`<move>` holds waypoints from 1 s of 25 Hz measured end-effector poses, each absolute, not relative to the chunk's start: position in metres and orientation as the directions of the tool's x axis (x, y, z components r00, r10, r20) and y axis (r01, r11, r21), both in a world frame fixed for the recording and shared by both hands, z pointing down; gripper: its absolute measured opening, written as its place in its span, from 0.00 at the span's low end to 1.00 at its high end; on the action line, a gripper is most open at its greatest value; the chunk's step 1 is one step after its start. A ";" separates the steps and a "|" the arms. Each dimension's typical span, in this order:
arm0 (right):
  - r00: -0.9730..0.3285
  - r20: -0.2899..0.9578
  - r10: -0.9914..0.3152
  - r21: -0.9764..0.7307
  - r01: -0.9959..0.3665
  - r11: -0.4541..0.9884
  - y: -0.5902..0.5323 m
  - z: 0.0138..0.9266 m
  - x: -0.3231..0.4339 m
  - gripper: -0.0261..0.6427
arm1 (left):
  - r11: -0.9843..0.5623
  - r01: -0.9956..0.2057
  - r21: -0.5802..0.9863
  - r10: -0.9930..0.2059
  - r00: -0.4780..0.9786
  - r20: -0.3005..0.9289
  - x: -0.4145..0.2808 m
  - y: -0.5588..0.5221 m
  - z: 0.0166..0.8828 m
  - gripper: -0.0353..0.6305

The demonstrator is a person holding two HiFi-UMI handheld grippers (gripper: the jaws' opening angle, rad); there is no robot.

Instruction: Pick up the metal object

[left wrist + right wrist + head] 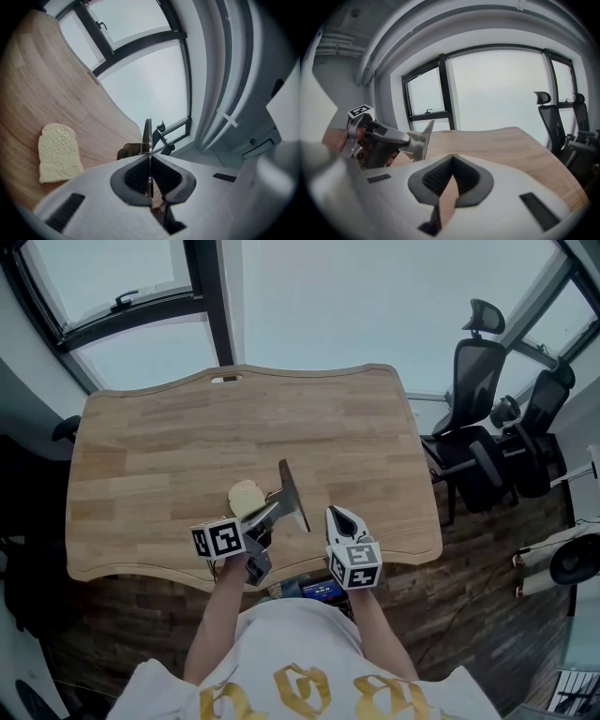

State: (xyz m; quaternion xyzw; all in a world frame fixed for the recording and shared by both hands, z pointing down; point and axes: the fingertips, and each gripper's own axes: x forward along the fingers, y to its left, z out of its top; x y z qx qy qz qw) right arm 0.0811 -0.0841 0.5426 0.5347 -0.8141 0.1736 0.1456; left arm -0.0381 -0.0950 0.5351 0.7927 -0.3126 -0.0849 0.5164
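Head view: the left gripper (270, 512) reaches up and to the right over the front edge of the wooden table (169, 456), just left of that edge's middle. Its jaws are clamped on the metal object (290, 489) — a thin flat plate standing on edge above the wood. 1 bread slice (246, 496) lies flat on the table just left of the plate, close to the front edge. The right gripper (338, 517) hangs over the same edge, to the right of the plate and apart from it. 2 office chairs (483, 442) stand on the floor past the table's right edge.

Left gripper view: the 2 dark pads press on either side of the metal object (147, 133), which is seen edge-on and sticks out past the left gripper (150, 161) against the window. The bread slice (56, 152) lies lower left on the table (56, 89).

Right gripper view: the right gripper (451, 159) has its jaw tips together, and nothing sits between them — only table (511, 150) shows through the slot behind the tips. At left, the left gripper (401, 139) holds the metal object (423, 136) above the table's near edge.
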 end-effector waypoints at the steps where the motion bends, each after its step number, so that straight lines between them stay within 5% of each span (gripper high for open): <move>1: -0.388 0.422 -0.820 -0.122 -0.920 0.373 -0.083 0.542 0.081 0.06 | -0.275 -0.409 0.870 -0.584 0.790 0.187 -0.038 -0.093 0.534 0.08; 25: -0.393 0.414 -0.821 -0.101 -0.916 0.387 -0.083 0.540 0.090 0.06 | -0.278 -0.380 0.882 -0.588 0.794 0.157 -0.034 -0.081 0.528 0.08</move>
